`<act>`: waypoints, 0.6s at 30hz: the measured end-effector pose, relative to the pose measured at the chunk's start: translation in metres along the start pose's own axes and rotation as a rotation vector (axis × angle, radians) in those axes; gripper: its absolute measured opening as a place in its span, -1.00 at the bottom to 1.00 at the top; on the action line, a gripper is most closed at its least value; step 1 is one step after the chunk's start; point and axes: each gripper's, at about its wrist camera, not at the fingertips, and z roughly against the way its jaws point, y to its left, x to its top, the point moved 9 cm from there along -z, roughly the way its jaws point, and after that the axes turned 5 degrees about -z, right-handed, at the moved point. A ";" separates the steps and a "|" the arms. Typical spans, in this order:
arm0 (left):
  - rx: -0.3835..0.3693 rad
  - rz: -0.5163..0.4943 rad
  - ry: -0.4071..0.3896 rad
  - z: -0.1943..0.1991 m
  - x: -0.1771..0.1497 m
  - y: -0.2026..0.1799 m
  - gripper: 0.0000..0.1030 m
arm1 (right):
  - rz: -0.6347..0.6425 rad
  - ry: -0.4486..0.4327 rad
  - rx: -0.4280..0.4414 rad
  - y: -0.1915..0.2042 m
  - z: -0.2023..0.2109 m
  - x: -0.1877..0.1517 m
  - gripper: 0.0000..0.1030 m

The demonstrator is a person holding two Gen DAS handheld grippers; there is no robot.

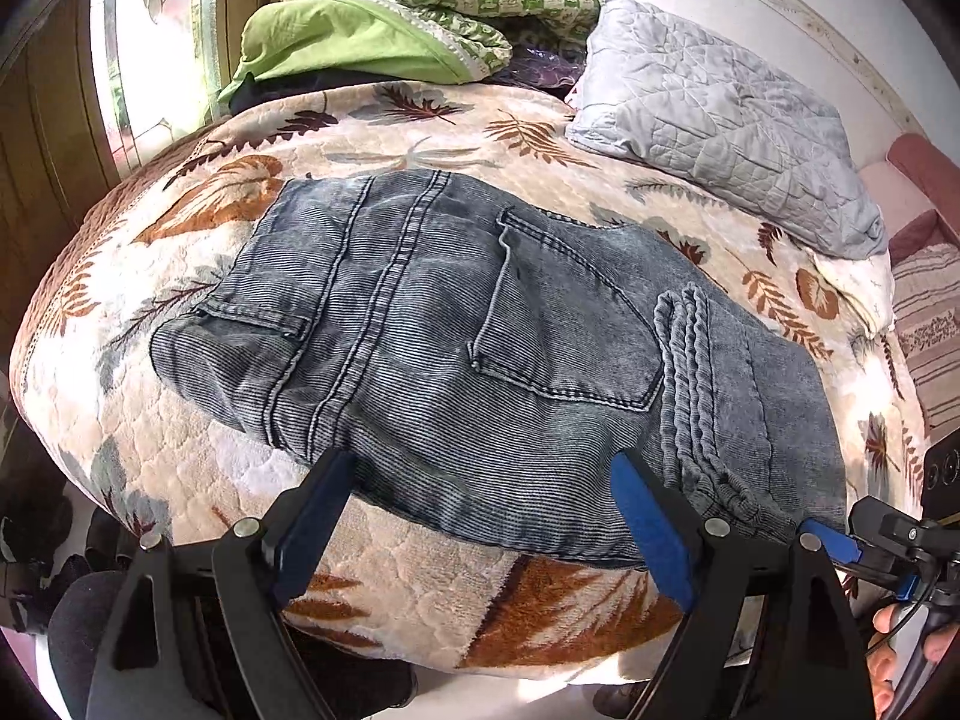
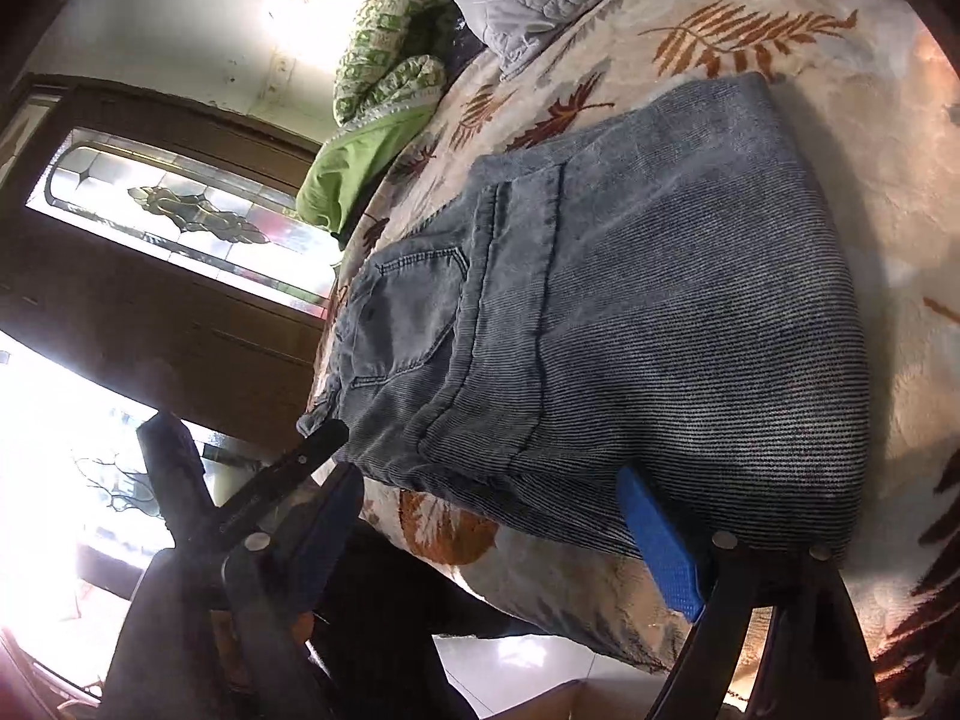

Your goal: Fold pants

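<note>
Left wrist view shows me the pants (image 1: 480, 348) folded into a compact denim bundle on the leaf-print bedspread (image 1: 420, 138), back pocket up, near its front edge; I judge the fold nearly done. My left gripper (image 1: 474, 516) stands wide apart just short of the bundle's near edge, clamping nothing; my right gripper (image 2: 492, 534) is likewise spread and empty at the bundle's near side. Next I would need a final fold or a smoothing pass; beyond the bundle lie a grey pillow (image 1: 720, 120) and green bedding (image 1: 360, 36). Layers underneath stay hidden.
</note>
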 end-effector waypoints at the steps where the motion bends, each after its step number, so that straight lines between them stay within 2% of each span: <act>1: -0.007 0.025 -0.005 0.001 0.001 0.006 0.71 | 0.000 -0.001 0.000 0.004 0.002 0.001 0.71; 3: -0.011 0.086 -0.017 0.003 0.001 0.022 0.71 | 0.014 -0.028 0.019 0.016 0.007 0.006 0.71; 7: -0.043 0.264 -0.006 -0.001 -0.002 0.061 0.71 | 0.059 -0.014 0.050 0.049 -0.003 0.012 0.71; 10: -0.118 0.429 0.013 -0.006 -0.005 0.089 0.71 | 0.072 0.022 0.096 0.074 -0.023 0.016 0.71; 14: -0.222 0.574 0.059 -0.018 -0.009 0.108 0.71 | 0.037 0.085 0.167 0.095 -0.059 0.018 0.71; 18: -0.326 0.678 0.099 -0.033 -0.012 0.112 0.71 | -0.016 0.135 0.089 0.086 -0.100 0.019 0.72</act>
